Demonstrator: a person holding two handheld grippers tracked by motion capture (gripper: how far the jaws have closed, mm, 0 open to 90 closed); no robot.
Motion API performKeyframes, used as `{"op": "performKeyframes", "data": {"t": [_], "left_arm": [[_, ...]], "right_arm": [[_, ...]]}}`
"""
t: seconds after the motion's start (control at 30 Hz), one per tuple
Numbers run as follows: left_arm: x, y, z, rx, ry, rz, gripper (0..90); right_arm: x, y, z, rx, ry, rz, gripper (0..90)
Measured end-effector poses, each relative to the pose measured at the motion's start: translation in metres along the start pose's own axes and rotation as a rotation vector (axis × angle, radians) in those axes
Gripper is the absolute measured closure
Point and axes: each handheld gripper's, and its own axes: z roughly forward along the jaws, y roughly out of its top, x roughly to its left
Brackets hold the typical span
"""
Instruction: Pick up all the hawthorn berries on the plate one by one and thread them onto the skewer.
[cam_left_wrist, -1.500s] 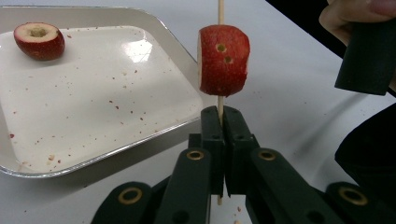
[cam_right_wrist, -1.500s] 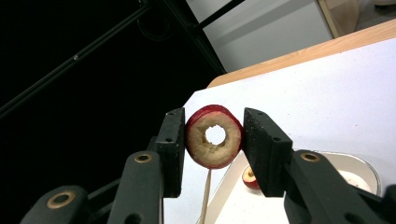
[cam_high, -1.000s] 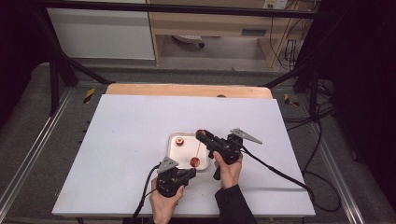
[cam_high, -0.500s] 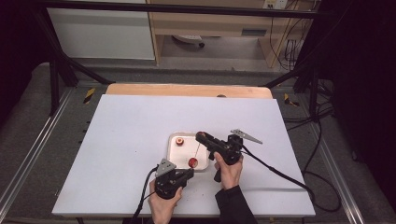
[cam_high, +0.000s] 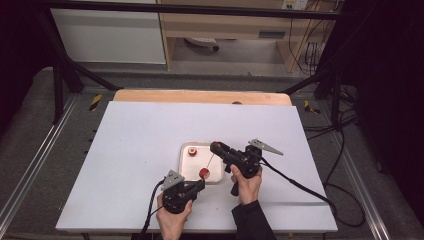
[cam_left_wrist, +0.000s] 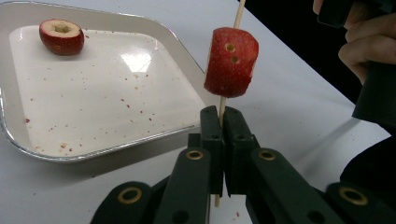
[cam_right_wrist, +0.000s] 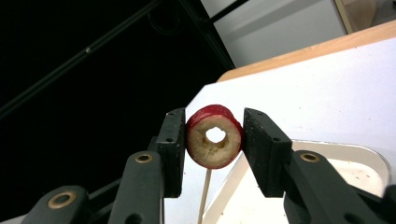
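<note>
Nearest, a wooden skewer (cam_left_wrist: 222, 108) carrying one red fruit piece (cam_left_wrist: 230, 62) is pinched upright by the left gripper (cam_left_wrist: 219, 135), near the tray (cam_high: 184, 165). A cored fruit ring (cam_right_wrist: 214, 136) is clamped by the right gripper (cam_right_wrist: 214, 140) above the skewer tip. Threading is judged under way; next, hole and tip must be aligned. Farther off, another fruit piece (cam_left_wrist: 61, 36) lies in the tray.

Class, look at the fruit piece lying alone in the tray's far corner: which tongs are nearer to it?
Right. The right tongs hover just beside the lone fruit piece, gripping a cored slice; the left tongs sit beyond the tray's near edge, pinching the skewer.
</note>
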Motion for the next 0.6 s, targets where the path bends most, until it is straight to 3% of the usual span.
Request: {"op": "performKeyframes", "data": {"t": [0.2, 0.37, 0.6], "left_arm": [[-0.006, -0.002, 0.000, 0.005, 0.000, 0.041, 88.6], [-0.008, 0.000, -0.006, -0.001, 0.020, 0.093, 88.8], [-0.010, 0.006, -0.017, 0.006, 0.030, 0.134, 88.9]], "right_arm": [[-0.002, -0.002, 0.003, -0.004, 0.000, 0.016, 61.7], [-0.003, 0.000, 0.005, 0.014, 0.007, 0.060, 61.7], [-0.004, 0.005, 0.005, 0.050, 0.034, 0.155, 61.7]]}}
